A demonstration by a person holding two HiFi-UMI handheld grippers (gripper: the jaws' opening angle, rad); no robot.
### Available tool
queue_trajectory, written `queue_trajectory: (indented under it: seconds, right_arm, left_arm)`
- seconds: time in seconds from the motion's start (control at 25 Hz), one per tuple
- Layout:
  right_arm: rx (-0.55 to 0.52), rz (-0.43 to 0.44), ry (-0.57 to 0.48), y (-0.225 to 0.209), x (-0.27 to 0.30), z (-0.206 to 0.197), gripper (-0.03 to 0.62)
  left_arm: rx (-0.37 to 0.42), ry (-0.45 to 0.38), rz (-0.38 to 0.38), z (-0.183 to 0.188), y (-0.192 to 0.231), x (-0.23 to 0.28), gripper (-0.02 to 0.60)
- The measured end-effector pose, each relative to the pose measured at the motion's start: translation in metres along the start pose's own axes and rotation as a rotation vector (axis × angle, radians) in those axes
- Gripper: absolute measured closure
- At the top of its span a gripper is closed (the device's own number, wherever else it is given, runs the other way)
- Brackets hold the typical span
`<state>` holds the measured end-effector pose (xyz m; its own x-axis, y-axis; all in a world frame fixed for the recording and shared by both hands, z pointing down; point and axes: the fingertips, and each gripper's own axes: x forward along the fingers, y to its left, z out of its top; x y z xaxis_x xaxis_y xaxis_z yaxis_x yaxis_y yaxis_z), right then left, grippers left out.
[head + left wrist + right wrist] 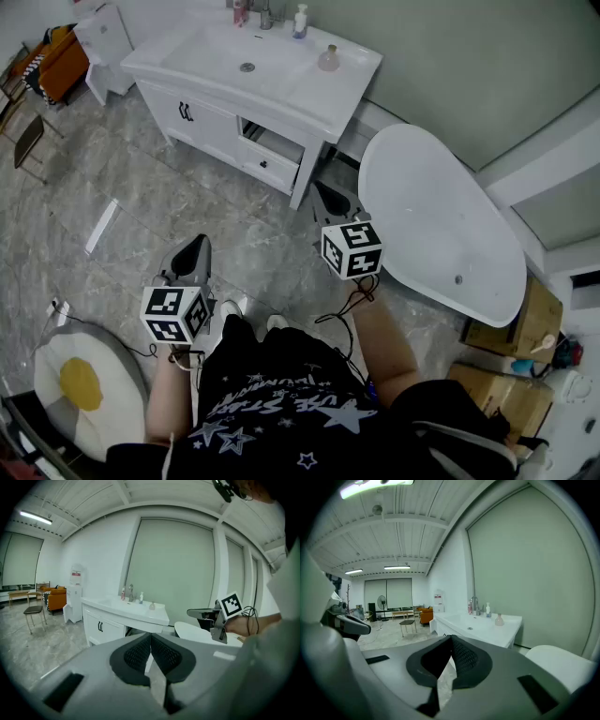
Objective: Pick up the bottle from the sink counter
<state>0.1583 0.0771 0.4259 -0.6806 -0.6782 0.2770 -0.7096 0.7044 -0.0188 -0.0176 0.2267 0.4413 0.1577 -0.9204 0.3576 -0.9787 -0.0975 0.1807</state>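
The white sink counter (323,94) stands far ahead, across the floor. On it are a squat pinkish bottle (328,59) near the right end, a white pump bottle (300,21) and a red bottle (240,11) beside the faucet (265,14). Both gripper views show them small: the pinkish bottle (499,619) (152,605) and the pump bottle (488,610) (141,598). My left gripper (199,242) (150,639) and right gripper (323,190) (451,641) hover over the floor well short of the counter, both shut and empty.
A white bathtub (441,225) lies right of the vanity, close to my right gripper. One vanity drawer (272,150) stands ajar. An egg-shaped cushion (80,384) lies at the lower left, cardboard boxes (511,394) at the lower right, and a chair (28,141) and an orange sofa (61,61) at the far left.
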Motion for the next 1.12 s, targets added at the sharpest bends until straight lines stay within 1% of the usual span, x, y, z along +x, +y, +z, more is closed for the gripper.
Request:
queue_trajectory:
  seconds: [0.2,0.4,0.56,0.72,0.84,0.96,1.0,1.04,1.12]
  right_arm:
    - [0.007,-0.004,0.001,-0.002,-0.009,0.000,0.592]
    - [0.034,-0.013,0.004,-0.010,-0.019,-0.012,0.592]
    - [0.043,0.000,0.010,-0.011,-0.024,-0.024,0.592]
    - [0.069,-0.006,-0.020,-0.015,-0.028,-0.022,0.591]
    - [0.106,-0.020,-0.061,-0.020,-0.027,-0.016,0.591]
    - [0.113,-0.038,-0.066,-0.023,-0.016,-0.014,0.588]
    - [0.113,-0.041,-0.058,-0.023,-0.010,-0.016,0.566]
    - [0.111,-0.044,-0.048,-0.023,-0.004,-0.017,0.529]
    - [0.105,-0.052,-0.029,-0.024,0.010,-0.019,0.488]
  left_arm:
    - [-0.006,0.013,0.004,-0.002,-0.006,-0.005,0.561]
    - [-0.002,0.041,-0.002,-0.013,-0.020,-0.007,0.561]
    - [-0.006,0.052,0.004,-0.022,-0.027,-0.006,0.561]
    - [-0.012,0.049,0.002,-0.024,-0.030,-0.006,0.561]
    - [-0.012,0.044,-0.001,-0.021,-0.027,-0.005,0.561]
    - [-0.025,0.034,0.006,-0.017,-0.011,0.003,0.561]
    - [-0.032,0.033,0.005,-0.017,-0.005,0.007,0.561]
    - [-0.038,0.033,0.001,-0.017,0.001,0.011,0.561]
    - [-0.043,0.034,-0.016,-0.017,0.015,0.024,0.561]
